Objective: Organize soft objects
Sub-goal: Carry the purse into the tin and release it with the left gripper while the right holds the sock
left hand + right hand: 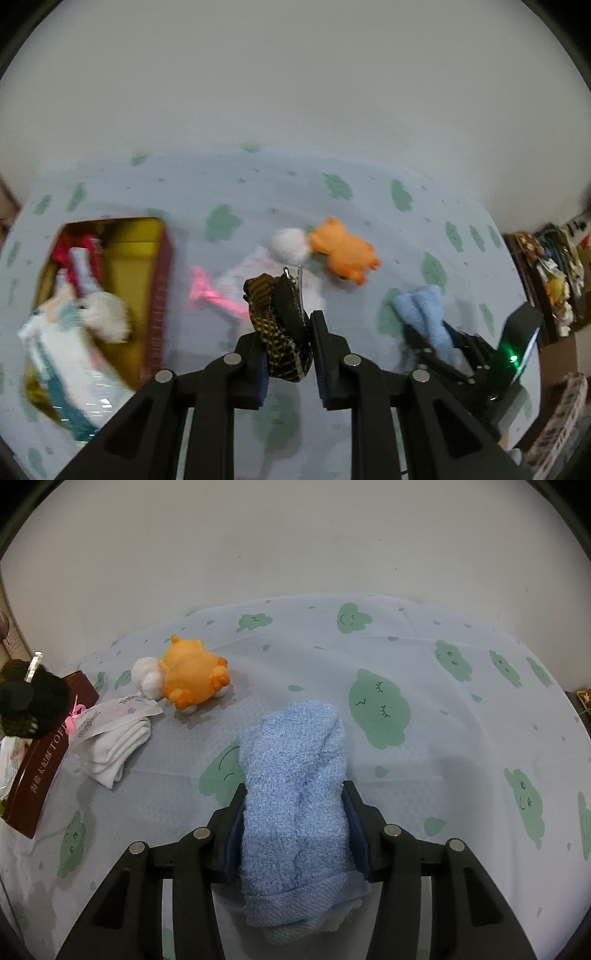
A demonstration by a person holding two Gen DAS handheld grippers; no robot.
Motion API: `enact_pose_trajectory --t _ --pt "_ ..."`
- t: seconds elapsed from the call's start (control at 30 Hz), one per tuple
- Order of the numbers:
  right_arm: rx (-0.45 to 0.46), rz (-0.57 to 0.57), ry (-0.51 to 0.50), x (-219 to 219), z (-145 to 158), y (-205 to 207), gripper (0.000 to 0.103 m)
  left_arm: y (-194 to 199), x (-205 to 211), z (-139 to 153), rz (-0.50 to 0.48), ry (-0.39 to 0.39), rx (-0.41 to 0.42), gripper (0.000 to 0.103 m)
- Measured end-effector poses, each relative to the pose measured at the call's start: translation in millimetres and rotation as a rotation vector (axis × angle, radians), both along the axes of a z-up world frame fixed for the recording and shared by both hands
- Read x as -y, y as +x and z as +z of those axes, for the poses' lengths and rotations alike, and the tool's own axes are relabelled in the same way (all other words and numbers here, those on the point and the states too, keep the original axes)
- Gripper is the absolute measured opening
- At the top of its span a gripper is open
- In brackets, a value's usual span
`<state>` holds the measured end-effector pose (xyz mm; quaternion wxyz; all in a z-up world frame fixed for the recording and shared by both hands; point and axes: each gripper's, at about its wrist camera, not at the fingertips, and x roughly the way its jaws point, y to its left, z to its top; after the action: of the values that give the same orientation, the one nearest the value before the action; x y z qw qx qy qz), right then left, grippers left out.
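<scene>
My left gripper [286,328] is shut on a dark brown-and-gold fabric pouch [282,325] with a metal clasp, held above the cloth to the right of the red box [160,295]. The pouch also shows at far left in the right wrist view [26,698]. My right gripper [293,801] is shut on a rolled light blue towel [295,794], which also shows in the left wrist view [424,314]. An orange plush toy [192,675] with a white ball [146,677] lies on the cloth. White folded socks [114,742] with a pink ribbon lie beside the box.
The table wears a pale cloth with green cloud faces [380,709]. The red box [44,760] at left, gold inside, holds a white fluffy toy [107,314] and packets. A white wall stands behind. Cluttered shelves [550,273] are at far right.
</scene>
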<state>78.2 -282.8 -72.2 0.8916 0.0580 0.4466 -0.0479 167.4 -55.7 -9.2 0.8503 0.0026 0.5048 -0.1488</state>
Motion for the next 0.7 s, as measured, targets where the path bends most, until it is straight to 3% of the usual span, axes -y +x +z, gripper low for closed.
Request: enact_pose_trajectory --t 0.43,0.7 --pt "0.0 0.001 -0.004 -1 0 1 0.047 22 -114 24 0.229 0.109 0.064 0.02" --pt "0.0 0.002 -0.008 -2 0 1 0.047 46 -151 11 0.308 0.129 0.067 0.02"
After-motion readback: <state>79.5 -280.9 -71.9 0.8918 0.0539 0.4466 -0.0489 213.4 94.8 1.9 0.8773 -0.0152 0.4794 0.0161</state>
